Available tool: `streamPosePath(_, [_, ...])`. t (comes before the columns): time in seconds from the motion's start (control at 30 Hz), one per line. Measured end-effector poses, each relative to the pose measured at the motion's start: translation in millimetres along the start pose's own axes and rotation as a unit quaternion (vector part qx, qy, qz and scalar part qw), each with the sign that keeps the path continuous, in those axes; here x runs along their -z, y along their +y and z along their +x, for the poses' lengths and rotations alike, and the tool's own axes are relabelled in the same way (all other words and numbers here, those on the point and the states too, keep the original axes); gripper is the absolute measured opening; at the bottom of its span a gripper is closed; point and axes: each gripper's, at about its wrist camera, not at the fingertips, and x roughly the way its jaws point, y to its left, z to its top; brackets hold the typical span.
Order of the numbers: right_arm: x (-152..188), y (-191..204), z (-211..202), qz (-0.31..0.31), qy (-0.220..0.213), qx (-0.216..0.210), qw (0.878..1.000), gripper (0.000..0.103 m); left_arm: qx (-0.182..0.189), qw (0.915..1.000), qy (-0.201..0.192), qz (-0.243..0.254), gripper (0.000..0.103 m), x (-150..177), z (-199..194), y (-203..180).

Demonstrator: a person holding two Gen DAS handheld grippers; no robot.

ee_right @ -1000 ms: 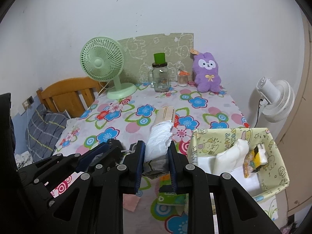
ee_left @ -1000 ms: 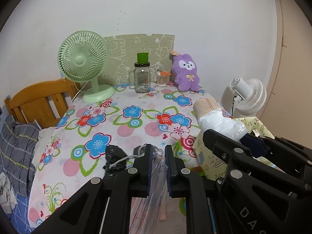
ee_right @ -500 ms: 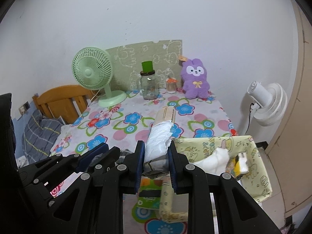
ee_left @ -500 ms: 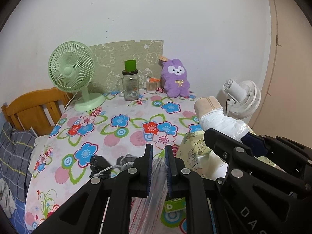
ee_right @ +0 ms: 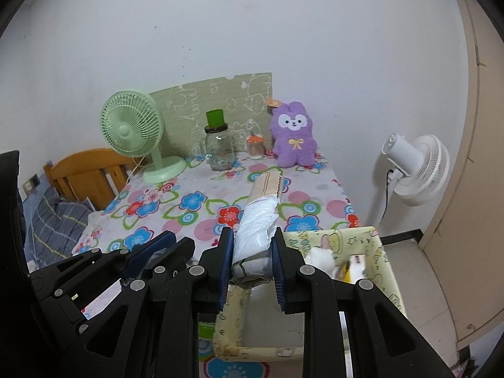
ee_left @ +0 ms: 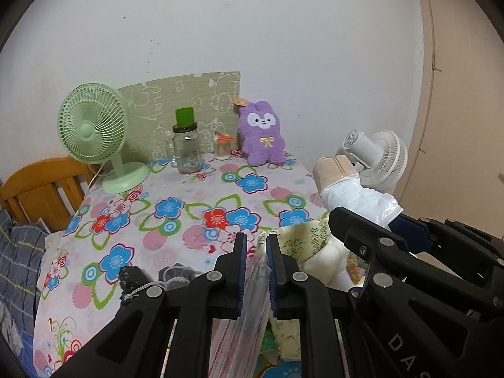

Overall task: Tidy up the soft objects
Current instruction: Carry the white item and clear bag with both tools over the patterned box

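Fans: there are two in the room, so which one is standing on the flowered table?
The pale green desk fan stands on the flowered tablecloth, at its far left. The white fan stands on a pole beside the table.

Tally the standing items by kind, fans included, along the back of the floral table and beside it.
Fans: 2, green desk fan on the table, white floor fan beside it
Glass jars: 2, large mug jar with green cup, small orange-lidded jar
Plush toys: 1, purple bunny
Total: 5
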Motion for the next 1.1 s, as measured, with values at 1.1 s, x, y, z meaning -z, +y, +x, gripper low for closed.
streamPosePath(1.1, [-11, -78, 0, 0.045, -0.013, 0.054, 0.997, 0.027, 0.071, 0.9964, -0.003, 0.046, 0.01, -26, 36, -73])
